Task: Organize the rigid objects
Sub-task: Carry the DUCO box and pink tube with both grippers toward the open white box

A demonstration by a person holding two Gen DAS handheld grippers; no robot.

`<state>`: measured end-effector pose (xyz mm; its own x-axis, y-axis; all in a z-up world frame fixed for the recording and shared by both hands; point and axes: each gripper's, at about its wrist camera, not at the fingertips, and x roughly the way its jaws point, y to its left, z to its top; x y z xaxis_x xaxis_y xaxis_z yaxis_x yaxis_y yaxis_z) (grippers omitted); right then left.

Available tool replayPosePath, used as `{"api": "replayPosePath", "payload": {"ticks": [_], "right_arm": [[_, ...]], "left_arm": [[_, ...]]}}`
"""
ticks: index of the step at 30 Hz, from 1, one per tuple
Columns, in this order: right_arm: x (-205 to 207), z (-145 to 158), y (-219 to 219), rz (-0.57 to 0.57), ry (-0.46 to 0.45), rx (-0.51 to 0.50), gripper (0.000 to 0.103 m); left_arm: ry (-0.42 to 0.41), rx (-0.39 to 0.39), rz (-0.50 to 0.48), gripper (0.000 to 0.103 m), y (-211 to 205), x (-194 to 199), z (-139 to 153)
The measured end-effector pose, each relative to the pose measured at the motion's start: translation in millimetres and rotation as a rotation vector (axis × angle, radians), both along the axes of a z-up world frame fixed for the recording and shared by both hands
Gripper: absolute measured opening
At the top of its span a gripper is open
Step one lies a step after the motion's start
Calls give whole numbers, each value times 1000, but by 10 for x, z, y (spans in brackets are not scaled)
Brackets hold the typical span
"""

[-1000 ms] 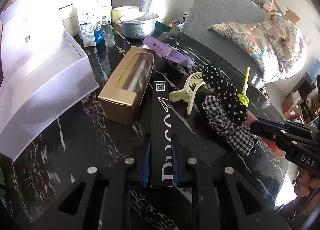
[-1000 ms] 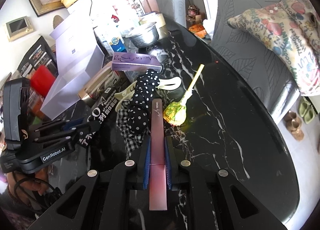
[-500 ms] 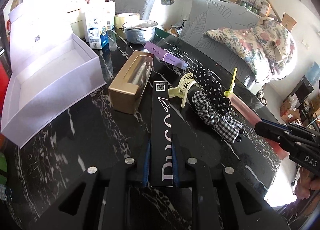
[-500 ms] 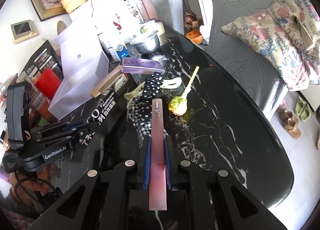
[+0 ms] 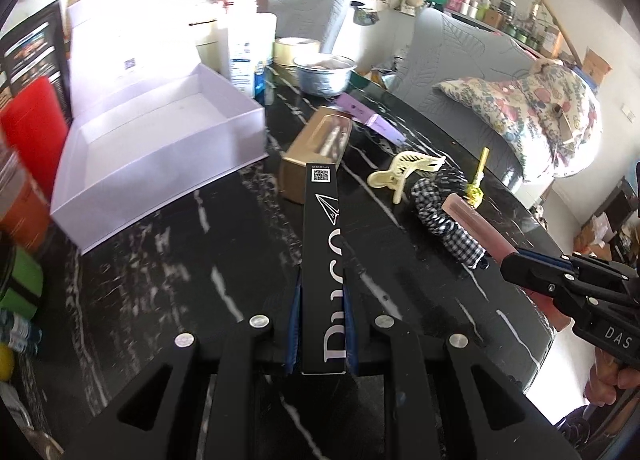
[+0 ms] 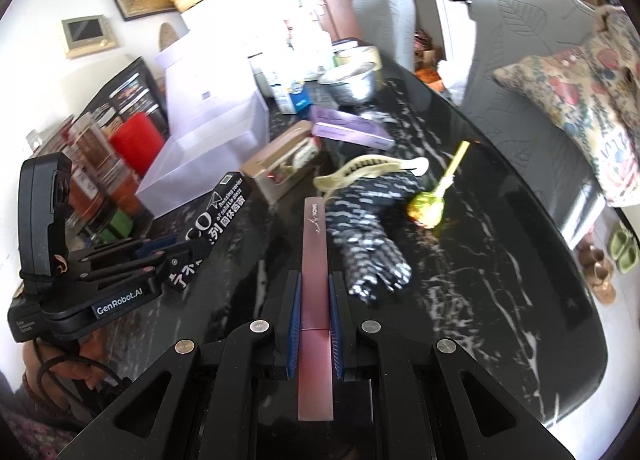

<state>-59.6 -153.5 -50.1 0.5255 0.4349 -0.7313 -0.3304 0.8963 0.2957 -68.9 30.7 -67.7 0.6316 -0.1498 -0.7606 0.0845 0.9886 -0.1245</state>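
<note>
Both grippers loaded, nothing stowed yet. Left gripper [image 5: 320, 324]: jaws closed tight on the black box [image 5: 322, 256], a long slim carton w/ QR code and paper-plane logo, sticking fwd over the bench [image 5: 168, 284] and clear of it as far as I can tell. Right gripper [image 6: 314, 324]: jaws clamped on the pink box [image 6: 315, 280], also long and thin, pointing fwd above the bench; in the left view its far end shows near the checked scrunchie [image 5: 446, 226]. White storage box [image 5: 160, 148] sits open at the left side of the bench w/ lid up behind it; interior looks bare, so prob. the destination, tho that's a guess from the task. Still loose on the bench: gold box [image 5: 312, 156] w/ clear window, just right of the white box; purple box [image 5: 370, 120] behind it; cream hair claw [image 5: 402, 176]; lollipop [image 6: 434, 200] w/ yellow stick; dotted scrunchie [image 6: 372, 196] touching the checked one. Progress: early, maybe 2 items picked, 0 placed. Left to do: carry black + pink boxes over to the white box and set them in, then gold and purple boxes, claw, poss. the lollipop. Scrunchies are soft, so likely not part of this job. Metal bowl [image 5: 324, 72] and milk carton [image 5: 242, 60] at the far end look like clutter.
</note>
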Motion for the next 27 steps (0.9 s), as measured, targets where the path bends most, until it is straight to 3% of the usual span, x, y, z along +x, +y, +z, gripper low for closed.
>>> {"api": "replayPosePath", "payload": {"ticks": [27], "right_arm": [[-96,40,807,293,-17,18,13]], "left_arm": [[-34,-5,231,18,539,-487,151]]}}
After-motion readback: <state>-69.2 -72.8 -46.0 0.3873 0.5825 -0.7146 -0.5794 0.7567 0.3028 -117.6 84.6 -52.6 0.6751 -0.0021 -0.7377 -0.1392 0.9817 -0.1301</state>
